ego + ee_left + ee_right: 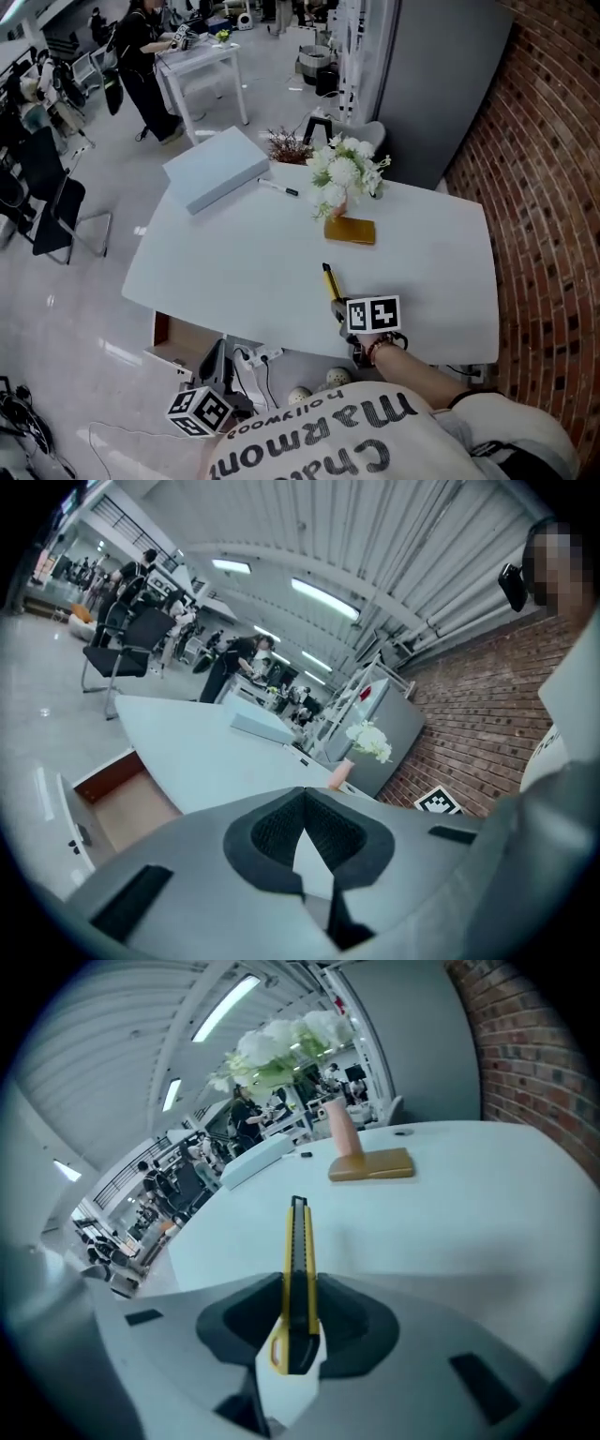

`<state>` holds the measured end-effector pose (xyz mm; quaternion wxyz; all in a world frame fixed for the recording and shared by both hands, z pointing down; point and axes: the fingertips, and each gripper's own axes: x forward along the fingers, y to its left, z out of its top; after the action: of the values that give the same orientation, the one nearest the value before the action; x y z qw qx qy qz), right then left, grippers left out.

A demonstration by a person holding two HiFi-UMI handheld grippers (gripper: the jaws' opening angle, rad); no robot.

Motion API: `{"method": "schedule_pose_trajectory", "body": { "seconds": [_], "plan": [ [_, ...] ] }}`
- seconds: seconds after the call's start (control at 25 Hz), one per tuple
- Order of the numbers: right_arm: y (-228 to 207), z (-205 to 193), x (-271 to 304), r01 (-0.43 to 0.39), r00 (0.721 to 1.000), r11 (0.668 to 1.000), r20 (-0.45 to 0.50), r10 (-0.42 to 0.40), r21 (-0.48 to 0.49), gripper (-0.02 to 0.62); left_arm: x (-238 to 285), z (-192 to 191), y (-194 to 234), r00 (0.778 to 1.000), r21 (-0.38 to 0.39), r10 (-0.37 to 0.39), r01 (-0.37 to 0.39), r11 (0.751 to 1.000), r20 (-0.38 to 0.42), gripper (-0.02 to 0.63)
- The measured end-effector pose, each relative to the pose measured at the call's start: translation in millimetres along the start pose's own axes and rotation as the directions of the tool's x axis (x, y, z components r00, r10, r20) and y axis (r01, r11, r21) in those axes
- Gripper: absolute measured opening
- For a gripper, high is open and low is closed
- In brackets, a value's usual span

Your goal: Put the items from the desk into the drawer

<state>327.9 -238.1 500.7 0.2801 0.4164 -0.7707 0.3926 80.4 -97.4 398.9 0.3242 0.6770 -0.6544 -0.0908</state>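
Partly beneath right gripper (337,307), utility knife (328,278).

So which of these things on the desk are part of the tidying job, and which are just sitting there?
Job: yellow utility knife clamped in the right gripper; open drawer; marker; golden case; probably the flat grey box.
Likely just there: white flowers; dried plant.
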Motion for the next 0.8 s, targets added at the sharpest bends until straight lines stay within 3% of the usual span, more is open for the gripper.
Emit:
{"method": "schedule_pose_trajectory", "body": {
  "seconds": [0.4, 0.8],
  "plan": [
    [151, -8, 31, -0.212, 0.977, 0.964, -0.060, 0.204, -0.162, 0.120, -108, 31, 71, 0.974, -0.047, 0.187, -0.182, 0.982, 0.131, 0.002],
    [270, -10, 49, -0.459, 0.888, 0.844, -0.150, 0.434, -0.278, 0.120, -172, 23, 108, 0.895, -0.158, 0.380, -0.351, 0.923, 0.233, 0.002]
  ]
}}
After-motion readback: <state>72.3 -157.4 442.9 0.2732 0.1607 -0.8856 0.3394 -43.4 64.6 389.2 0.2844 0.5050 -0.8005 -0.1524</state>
